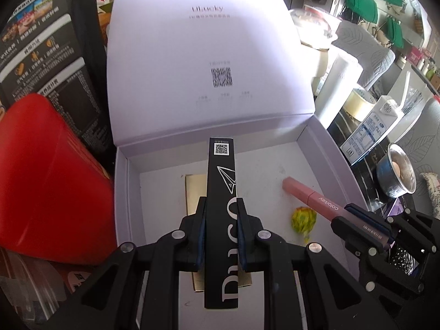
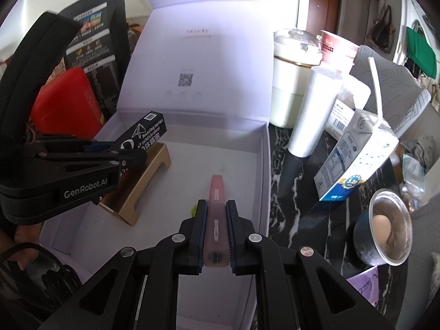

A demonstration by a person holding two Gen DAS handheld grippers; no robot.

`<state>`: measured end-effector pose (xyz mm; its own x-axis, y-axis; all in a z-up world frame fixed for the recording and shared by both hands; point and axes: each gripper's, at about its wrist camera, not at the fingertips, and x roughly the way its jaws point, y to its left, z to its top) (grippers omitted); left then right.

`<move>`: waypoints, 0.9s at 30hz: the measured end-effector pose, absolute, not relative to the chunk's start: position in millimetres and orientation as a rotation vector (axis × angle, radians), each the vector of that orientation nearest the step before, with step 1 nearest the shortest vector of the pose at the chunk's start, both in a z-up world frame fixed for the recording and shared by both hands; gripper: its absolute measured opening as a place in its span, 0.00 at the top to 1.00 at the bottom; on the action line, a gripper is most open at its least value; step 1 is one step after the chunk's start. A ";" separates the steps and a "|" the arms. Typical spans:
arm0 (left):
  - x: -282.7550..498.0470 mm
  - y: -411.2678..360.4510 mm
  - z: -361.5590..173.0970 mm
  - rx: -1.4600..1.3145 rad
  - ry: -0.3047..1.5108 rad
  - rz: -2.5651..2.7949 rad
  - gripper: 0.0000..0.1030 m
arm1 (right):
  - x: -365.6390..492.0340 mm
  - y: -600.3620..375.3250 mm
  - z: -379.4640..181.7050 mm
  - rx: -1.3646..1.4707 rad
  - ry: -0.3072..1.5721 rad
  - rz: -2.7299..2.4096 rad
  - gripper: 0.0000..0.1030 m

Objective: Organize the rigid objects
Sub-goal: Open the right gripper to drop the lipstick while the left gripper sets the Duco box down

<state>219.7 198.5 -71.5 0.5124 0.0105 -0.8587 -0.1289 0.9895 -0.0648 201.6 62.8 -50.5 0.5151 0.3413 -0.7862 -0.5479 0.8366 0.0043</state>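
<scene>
L gripper [image 1: 221,228] clamped on black lip-gloss carton [image 1: 222,192], held over white box [image 1: 324,148], above gold bracket [image 2: 143,181]. R gripper [image 2: 216,227] clamped on pink tube [image 2: 217,192], box right side. Risk: carton snags the bracket on lowering; grippers close, may collide. Legible: "colorkey", "GenRobot.AI", "solid Lip gloss".

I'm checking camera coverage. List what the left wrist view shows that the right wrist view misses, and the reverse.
Left wrist only: a roll of tape and most of the yellow wrapped sweet.

Right wrist only: red paper cups and a brown door.

Both: the open white box, the black carton in the left gripper, the pink tube in the right gripper.
</scene>
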 end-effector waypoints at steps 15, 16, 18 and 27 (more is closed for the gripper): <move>224.1 191.8 -72.1 -0.103 1.045 0.119 0.82 | 202.4 78.5 -73.6 -0.317 0.931 0.542 0.86; 224.9 191.2 -72.1 -0.104 1.048 0.126 0.82 | 202.6 78.3 -73.2 -0.315 0.928 0.539 0.86; 226.3 190.7 -72.2 -0.105 1.055 0.136 0.82 | 203.0 78.1 -71.9 -0.316 0.924 0.533 0.80; 230.2 191.3 -70.6 -0.106 1.083 0.161 0.82 | 204.5 69.2 -54.4 -0.279 0.888 0.520 0.65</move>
